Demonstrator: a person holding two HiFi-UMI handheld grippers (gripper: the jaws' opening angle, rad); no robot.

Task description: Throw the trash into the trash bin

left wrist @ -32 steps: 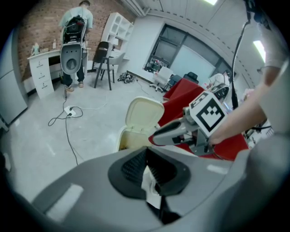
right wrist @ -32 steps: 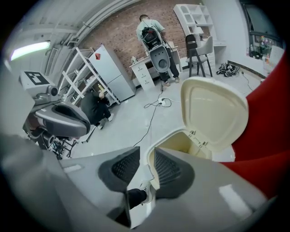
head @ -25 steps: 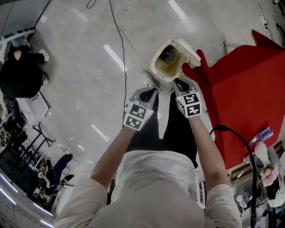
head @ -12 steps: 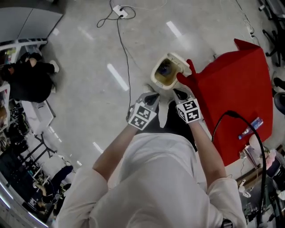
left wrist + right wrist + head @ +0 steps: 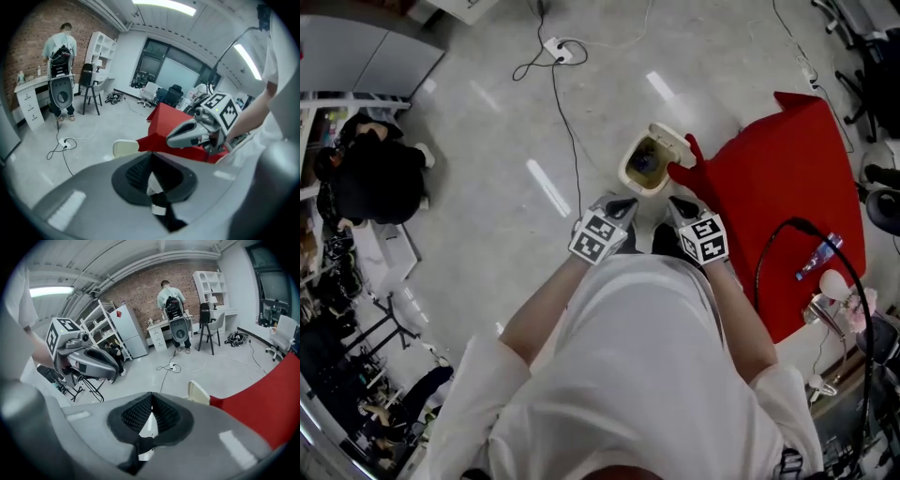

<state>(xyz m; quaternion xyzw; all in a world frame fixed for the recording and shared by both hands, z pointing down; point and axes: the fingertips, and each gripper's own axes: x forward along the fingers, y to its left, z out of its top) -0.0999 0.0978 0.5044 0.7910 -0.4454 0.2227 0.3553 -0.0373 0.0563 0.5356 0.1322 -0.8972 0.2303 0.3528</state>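
The trash bin (image 5: pixel 643 164), cream-coloured, stood on the floor (image 5: pixel 487 122) with its lid (image 5: pixel 676 141) swung back. Something dark and bluish lay inside; what it was could not be told. A corner of the red cloth (image 5: pixel 787 178) covering the worktop reached over the bin's rim on the lid side.

Just short of the bin, the two hand-held grippers pointed down toward it side by side. The left hand-held gripper (image 5: pixel 622 203) had its jaws pressed together with nothing between them, as its own view showed (image 5: pixel 151 161). The right hand-held gripper (image 5: pixel 680 203) was likewise closed and empty (image 5: pixel 151 401). Each carried its marker cube behind the jaws, and each appeared in the other's view, the right one (image 5: pixel 187 134) above the red cloth, the left one (image 5: pixel 91 363) against the shelving.

On the worktop lay a plastic bottle (image 5: pixel 820 255), with a black cable (image 5: pixel 769 258) arching across the cloth near it. A white power strip (image 5: pixel 555 47) and its cord lay on the floor well beyond the bin. A person in dark clothes (image 5: pixel 370 178) crouched at the far left, and another person (image 5: pixel 171 296) stood at a white desk by the brick wall.
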